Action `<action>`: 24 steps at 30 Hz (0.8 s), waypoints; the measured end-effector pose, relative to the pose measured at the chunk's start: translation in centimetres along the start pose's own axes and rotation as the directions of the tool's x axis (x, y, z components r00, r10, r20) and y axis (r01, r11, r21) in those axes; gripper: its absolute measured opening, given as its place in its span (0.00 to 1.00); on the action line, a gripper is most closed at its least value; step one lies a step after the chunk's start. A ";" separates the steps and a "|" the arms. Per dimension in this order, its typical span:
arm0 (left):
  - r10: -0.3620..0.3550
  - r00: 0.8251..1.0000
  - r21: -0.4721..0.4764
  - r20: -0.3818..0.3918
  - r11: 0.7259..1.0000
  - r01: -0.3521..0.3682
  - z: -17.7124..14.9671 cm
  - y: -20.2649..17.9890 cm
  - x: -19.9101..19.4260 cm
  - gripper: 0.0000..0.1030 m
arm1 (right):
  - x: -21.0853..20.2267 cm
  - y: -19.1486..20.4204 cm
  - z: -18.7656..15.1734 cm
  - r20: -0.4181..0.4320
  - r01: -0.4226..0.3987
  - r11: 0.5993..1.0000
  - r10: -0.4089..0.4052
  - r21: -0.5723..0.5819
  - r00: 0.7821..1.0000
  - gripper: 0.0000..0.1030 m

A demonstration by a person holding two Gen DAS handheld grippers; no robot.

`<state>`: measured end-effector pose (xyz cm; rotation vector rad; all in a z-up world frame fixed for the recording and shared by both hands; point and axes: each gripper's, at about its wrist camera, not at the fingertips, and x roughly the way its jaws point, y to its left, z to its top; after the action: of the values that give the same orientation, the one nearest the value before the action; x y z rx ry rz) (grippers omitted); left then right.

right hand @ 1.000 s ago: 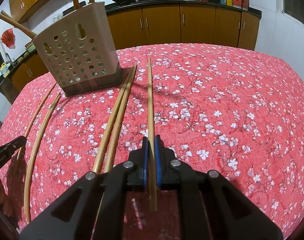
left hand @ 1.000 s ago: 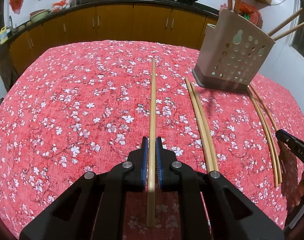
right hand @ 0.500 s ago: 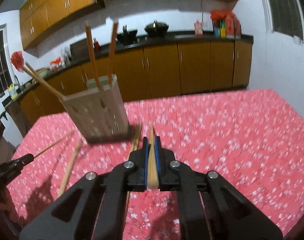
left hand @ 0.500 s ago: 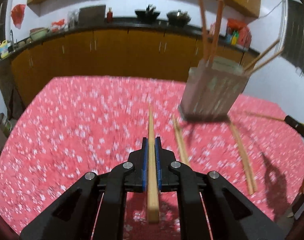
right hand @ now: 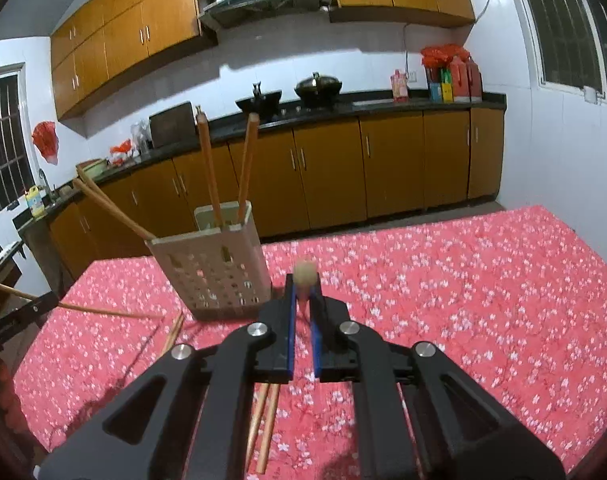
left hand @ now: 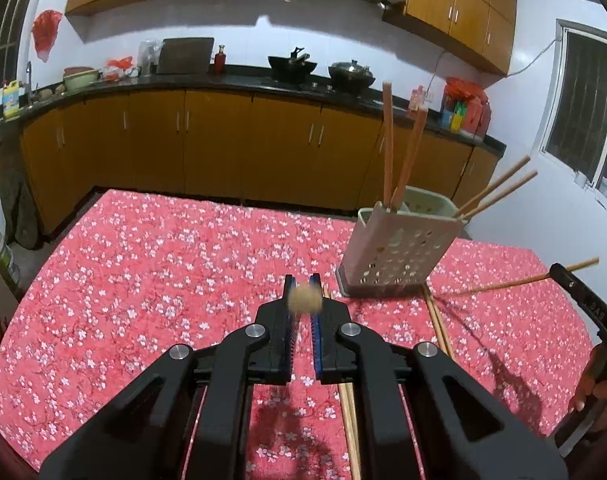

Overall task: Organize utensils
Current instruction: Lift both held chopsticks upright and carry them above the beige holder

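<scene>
Two tools (left hand: 303, 286) (right hand: 303, 284) each clamp one chopstick (left hand: 304, 299) (right hand: 304, 272) above the table (left hand: 143, 280).

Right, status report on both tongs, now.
Left tongs shut on bamboo chopstick. Right tongs shut on second chopstick. Beige perforated plastic holder ahead, nothing in the way.

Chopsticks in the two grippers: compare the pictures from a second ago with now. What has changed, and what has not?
Both grippers have risen from the table, each lifting its chopstick off the cloth. The left gripper holds one chopstick end-on to its camera; the right gripper likewise holds its chopstick. Both grips stayed shut. The holder and the chopsticks in it stayed put, as did the loose pairs on the table.
</scene>
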<state>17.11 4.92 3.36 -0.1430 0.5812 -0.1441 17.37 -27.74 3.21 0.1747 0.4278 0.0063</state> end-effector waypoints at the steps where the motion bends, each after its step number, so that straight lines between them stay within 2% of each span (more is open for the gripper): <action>1: -0.001 1.000 0.004 0.009 1.000 0.001 0.4 -0.1 -0.2 0.07 | -0.4 0.1 0.4 0.015 -0.004 1.000 0.004 -0.003 1.000 0.07; 7: -0.012 0.998 0.026 0.062 1.000 0.011 2.3 -0.5 -1.6 0.07 | -3.0 1.0 3.4 0.112 -0.054 0.998 0.056 -0.022 0.992 0.07; 13: -0.061 0.988 0.062 0.140 0.997 0.053 5.1 -2.3 -3.8 0.07 | -5.6 2.7 7.5 0.216 -0.146 0.988 0.152 -0.042 0.964 0.07; 17: -0.108 0.971 0.098 0.214 0.991 0.089 7.7 -4.8 -5.3 0.07 | -6.6 4.6 10.2 0.289 -0.180 0.981 0.194 -0.072 0.938 0.07; 20: -0.126 0.951 0.103 0.283 0.990 0.101 9.8 -6.6 -5.9 0.07 | -6.2 6.4 11.9 0.332 -0.168 0.979 0.199 -0.120 0.922 0.07; 24: -0.113 0.924 0.080 0.365 0.993 0.090 12.3 -8.3 -5.5 0.07 | -3.7 7.6 12.5 0.296 -0.155 0.978 0.190 -0.138 0.936 0.07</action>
<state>18.56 -1.05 17.89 -0.1359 0.1925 -0.2299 19.35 -22.47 17.23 0.0987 0.0977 0.1740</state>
